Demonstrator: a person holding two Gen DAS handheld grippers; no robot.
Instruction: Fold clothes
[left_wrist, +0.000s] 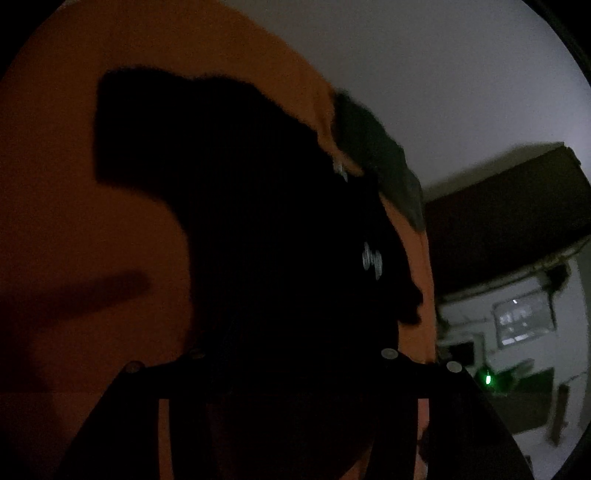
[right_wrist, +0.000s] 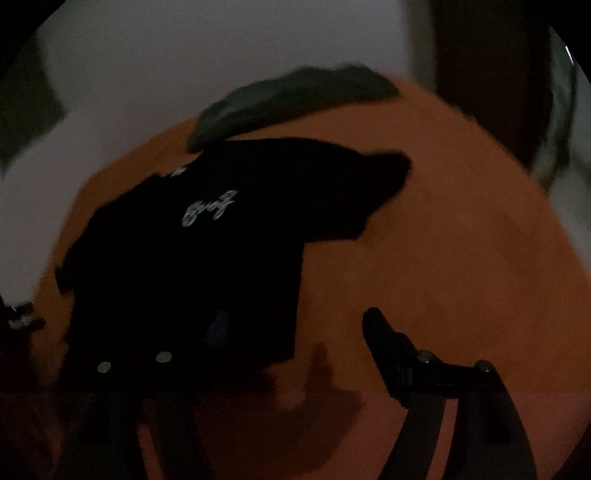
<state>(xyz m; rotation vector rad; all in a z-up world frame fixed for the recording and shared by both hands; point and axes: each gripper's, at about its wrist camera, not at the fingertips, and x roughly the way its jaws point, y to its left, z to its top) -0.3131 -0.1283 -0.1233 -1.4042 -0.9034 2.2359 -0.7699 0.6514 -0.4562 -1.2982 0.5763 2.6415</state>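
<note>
A black short-sleeved T-shirt (right_wrist: 192, 251) with a small pale script print on the chest is seen spread flat on an orange cloth-covered bench (right_wrist: 461, 240). In the right wrist view its one sleeve is stretched toward the upper right, its straight side edge runs down the middle of the picture, and its hem lies near the bottom left. To the right of that edge a wide stretch of bare orange surface is left open. A dark green crumpled garment (right_wrist: 291, 99) is laid at the far rim of the bench, just beyond the collar. The right hand-held gripper (right_wrist: 295, 328) is shown with its fingers spread wide; the left finger is over the hem and the right finger over bare cloth, with nothing pinched.

In the left wrist view the picture is very dark. The left hand-held gripper (left_wrist: 291, 354) merges with the shirt, and it cannot be told whether anything is pinched. Open orange surface is seen to the left of the sleeve.
</note>
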